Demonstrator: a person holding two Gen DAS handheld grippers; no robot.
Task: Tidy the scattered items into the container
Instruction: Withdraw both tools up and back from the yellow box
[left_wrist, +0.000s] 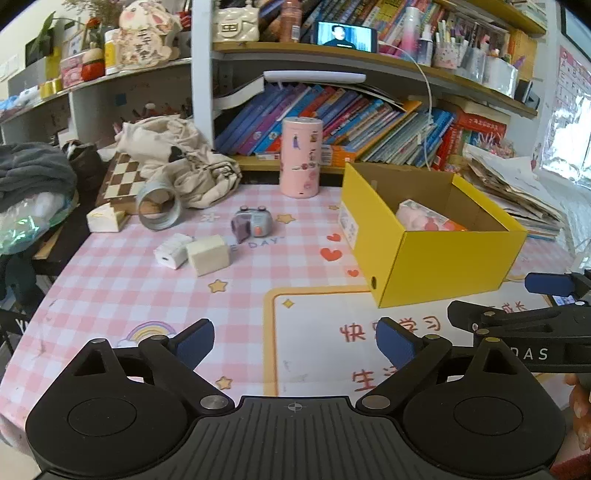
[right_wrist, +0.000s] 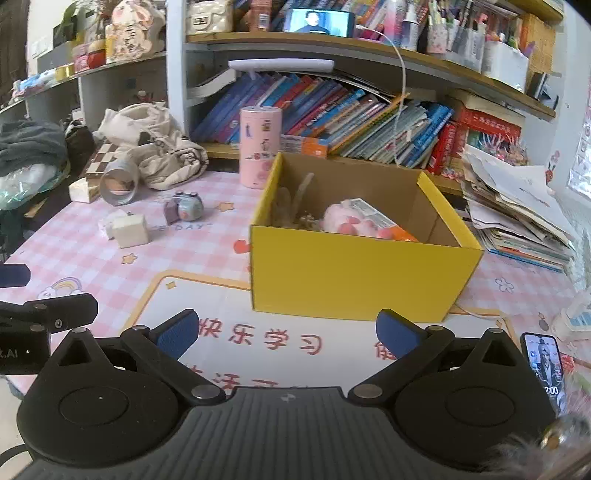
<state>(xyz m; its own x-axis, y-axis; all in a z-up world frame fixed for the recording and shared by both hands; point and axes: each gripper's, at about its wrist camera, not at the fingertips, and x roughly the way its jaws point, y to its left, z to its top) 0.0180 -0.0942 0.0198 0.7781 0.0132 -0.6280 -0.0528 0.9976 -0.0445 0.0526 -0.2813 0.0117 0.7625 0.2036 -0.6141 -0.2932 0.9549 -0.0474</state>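
A child's study corner at home: crowded bookshelves (left_wrist: 332, 118) behind a desk with a pink checked mat (left_wrist: 122, 280), a plush toy (left_wrist: 144, 33) on top.

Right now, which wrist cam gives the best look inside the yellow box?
Right wrist. It faces the yellow box nearly head-on and looks down into it, showing the pink packet and clutter at the left inner wall. Left wrist sees the box obliquely; the near wall hides most contents except part of the packet.

Yellow box (right_wrist: 362, 280), pink-checked tablecloth (left_wrist: 122, 280) (stars, hearts), blue-padded tongs (left_wrist: 295, 345)
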